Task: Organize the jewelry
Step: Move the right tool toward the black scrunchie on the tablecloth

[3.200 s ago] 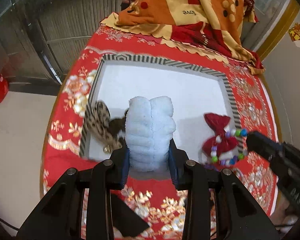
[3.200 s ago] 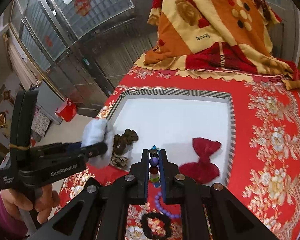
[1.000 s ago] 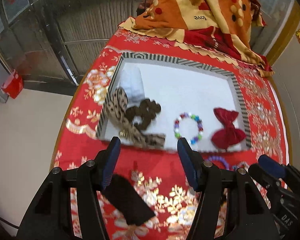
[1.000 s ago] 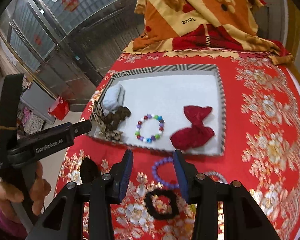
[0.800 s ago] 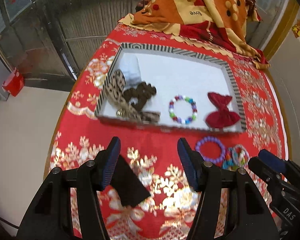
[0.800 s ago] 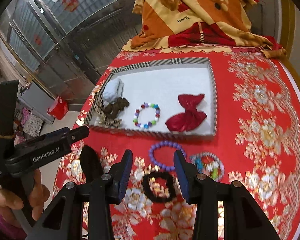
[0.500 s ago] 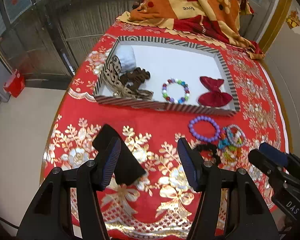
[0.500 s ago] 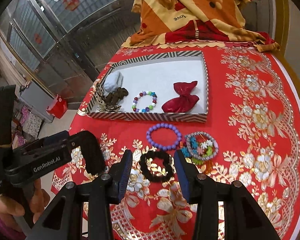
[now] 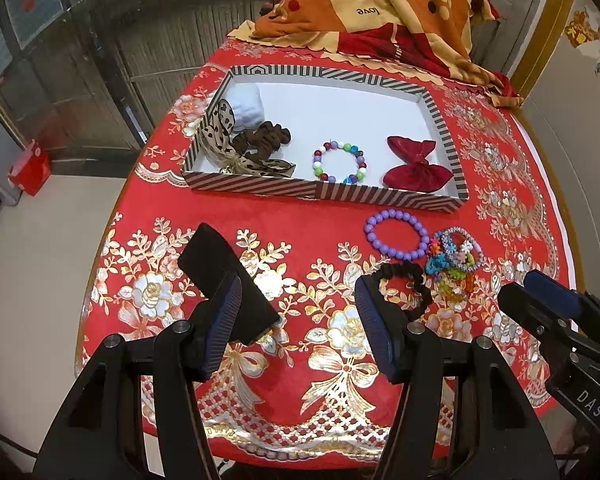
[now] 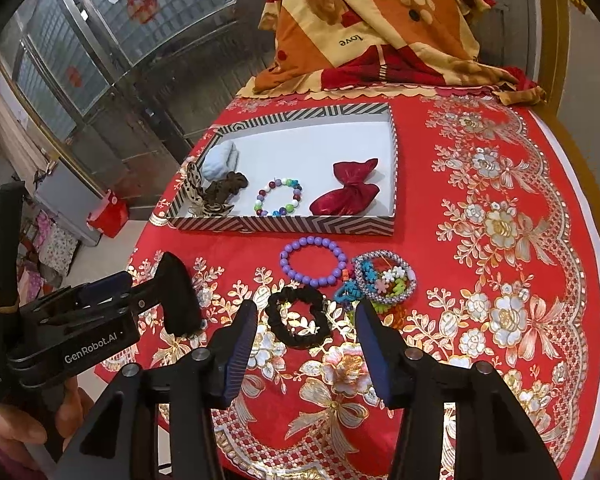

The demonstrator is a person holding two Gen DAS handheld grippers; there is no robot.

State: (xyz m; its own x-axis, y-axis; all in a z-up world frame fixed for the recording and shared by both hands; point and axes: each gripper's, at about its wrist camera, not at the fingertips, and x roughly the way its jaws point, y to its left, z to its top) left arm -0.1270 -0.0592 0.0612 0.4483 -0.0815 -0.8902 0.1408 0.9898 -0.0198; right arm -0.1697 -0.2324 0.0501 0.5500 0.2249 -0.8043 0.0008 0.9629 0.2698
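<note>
A striped tray (image 9: 324, 194) (image 10: 280, 224) holds a white scrunchie (image 9: 248, 106), a leopard bow (image 9: 236, 152), a brown scrunchie (image 9: 266, 140), a multicoloured bead bracelet (image 9: 339, 162) (image 10: 279, 197) and a red bow (image 9: 416, 166) (image 10: 346, 194). In front of the tray lie a purple bead bracelet (image 9: 396, 234) (image 10: 313, 262), colourful bracelets (image 9: 456, 254) (image 10: 380, 278) and a black scrunchie (image 9: 404, 288) (image 10: 298, 316). A black hair clip (image 9: 224, 272) (image 10: 178, 298) lies at the left. My left gripper (image 9: 296, 320) is open above the cloth. My right gripper (image 10: 306, 340) is open just before the black scrunchie.
A red and gold cloth (image 9: 300, 264) covers the round table. A folded orange blanket (image 9: 380, 12) (image 10: 376, 28) lies behind the tray. The table edge drops to the floor at left, where a red box (image 9: 28, 168) stands.
Both grippers let go of the white scrunchie and the multicoloured bracelet in the tray, opened, and drew back toward the table's near edge, bringing the loose bracelets and the black scrunchie into view.
</note>
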